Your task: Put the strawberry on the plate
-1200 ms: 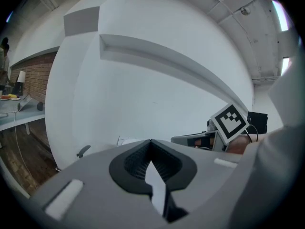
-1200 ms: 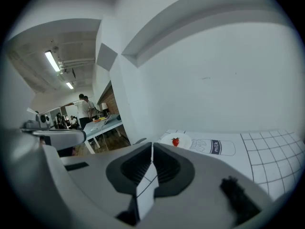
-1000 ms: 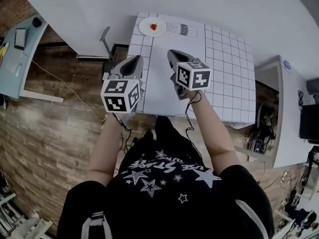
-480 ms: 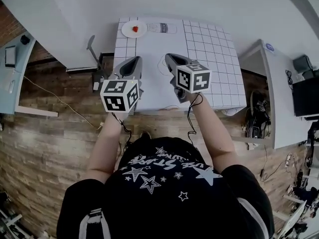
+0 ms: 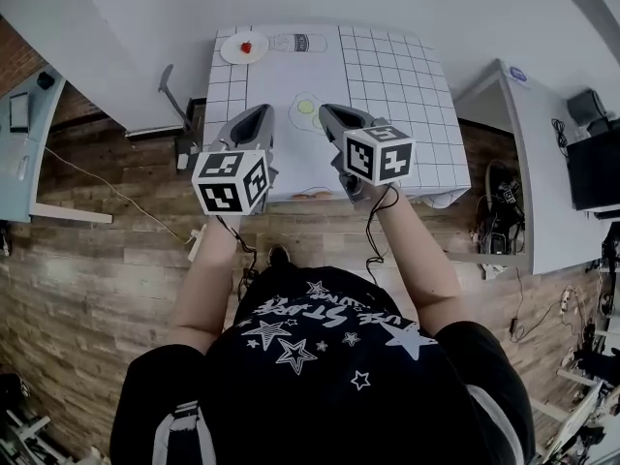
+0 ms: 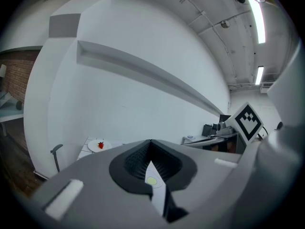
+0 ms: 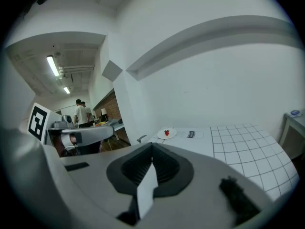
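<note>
Strawberry (image 5: 246, 47) is seen on plate (image 5: 230, 52), far left corner of table (image 5: 387, 95). Left gripper (image 5: 258, 114) and right gripper (image 5: 330, 113) are held closed, empty, well apart from it.

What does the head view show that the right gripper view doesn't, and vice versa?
Head view only: the person's shirt, the wood floor, the egg drawing, and the right gripper seen from outside.
Right gripper view only: two people standing in the far room, ceiling lights, and its own jaws up close, shut with nothing between them.
Both: the table, the plate at its far corner with the strawberry on it, and the left gripper.
</note>
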